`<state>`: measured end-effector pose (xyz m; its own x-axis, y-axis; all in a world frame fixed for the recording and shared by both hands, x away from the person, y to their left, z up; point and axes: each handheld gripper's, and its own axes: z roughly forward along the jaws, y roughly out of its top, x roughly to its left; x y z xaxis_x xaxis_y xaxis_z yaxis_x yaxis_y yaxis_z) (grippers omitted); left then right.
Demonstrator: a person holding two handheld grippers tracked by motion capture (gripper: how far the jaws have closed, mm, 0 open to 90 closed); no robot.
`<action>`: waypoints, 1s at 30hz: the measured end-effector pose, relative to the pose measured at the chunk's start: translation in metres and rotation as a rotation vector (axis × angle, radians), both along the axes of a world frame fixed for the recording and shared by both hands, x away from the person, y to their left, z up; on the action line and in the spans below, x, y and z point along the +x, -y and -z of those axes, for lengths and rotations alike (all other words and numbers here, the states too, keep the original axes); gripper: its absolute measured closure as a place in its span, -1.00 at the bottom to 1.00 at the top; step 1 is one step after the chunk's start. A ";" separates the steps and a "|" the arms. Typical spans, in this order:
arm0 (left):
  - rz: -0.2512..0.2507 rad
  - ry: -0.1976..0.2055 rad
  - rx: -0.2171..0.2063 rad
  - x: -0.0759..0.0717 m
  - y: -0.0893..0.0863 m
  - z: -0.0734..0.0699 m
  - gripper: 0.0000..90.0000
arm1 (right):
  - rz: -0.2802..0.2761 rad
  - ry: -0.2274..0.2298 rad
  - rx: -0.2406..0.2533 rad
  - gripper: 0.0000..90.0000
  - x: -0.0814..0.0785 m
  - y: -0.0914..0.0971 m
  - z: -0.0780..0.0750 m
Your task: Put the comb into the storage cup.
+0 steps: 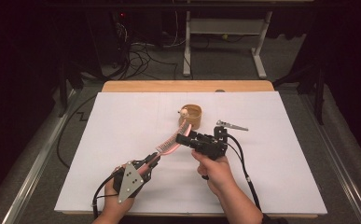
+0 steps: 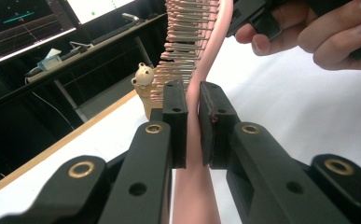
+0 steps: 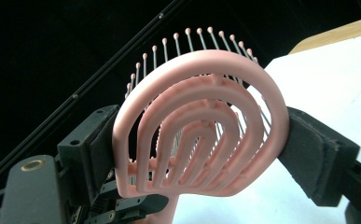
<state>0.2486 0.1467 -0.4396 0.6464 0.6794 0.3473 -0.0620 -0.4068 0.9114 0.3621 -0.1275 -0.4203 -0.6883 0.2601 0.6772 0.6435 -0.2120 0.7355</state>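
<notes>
A pink vented hairbrush (image 1: 169,142) with metal bristles hangs above the white table sheet (image 1: 117,121), spanning both grippers. My left gripper (image 1: 154,158) is shut on its handle; in the left gripper view the pads (image 2: 174,116) pinch the flat pink handle (image 2: 192,196) of the hairbrush. My right gripper (image 1: 183,138) has its jaws on either side of the brush head, and in the right gripper view its pads (image 3: 308,144) touch the rounded rim of the hairbrush (image 3: 201,65). Behind stands a tan round holder (image 1: 190,116) with a small bear figure (image 2: 144,74).
A metal clip (image 1: 232,125) lies on the sheet just right of the holder. The wooden table edge (image 1: 187,86) runs along the back. Beyond it are a white desk frame (image 1: 225,42) and cables (image 1: 141,58) on the floor.
</notes>
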 end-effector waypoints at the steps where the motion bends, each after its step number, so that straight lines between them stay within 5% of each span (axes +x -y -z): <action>1: -0.001 -0.001 0.002 0.000 0.000 0.000 0.84 | 0.000 -0.003 0.001 -0.57 0.000 0.000 0.000; 3: 0.005 0.005 -0.019 -0.001 -0.001 -0.001 0.85 | 0.003 -0.001 -0.004 -0.56 -0.001 0.000 -0.001; 5: -0.007 0.003 -0.038 0.000 -0.002 -0.003 1.00 | 0.024 0.031 -0.069 -0.55 -0.003 -0.002 -0.002; 6: 0.009 -0.007 -0.018 0.000 0.000 0.000 1.00 | 0.019 0.030 -0.071 -0.55 -0.003 -0.002 -0.001; 8: 0.025 -0.003 0.046 -0.001 0.007 0.009 1.00 | 0.006 -0.030 -0.001 -0.54 -0.002 -0.002 0.002; 10: 0.022 0.002 0.017 0.000 0.006 0.004 1.00 | 0.045 0.018 -0.041 -0.54 -0.003 -0.002 -0.003; 30: -0.005 -0.095 -0.074 0.011 -0.014 0.005 0.81 | 0.077 0.067 -0.070 -0.54 -0.004 0.009 -0.018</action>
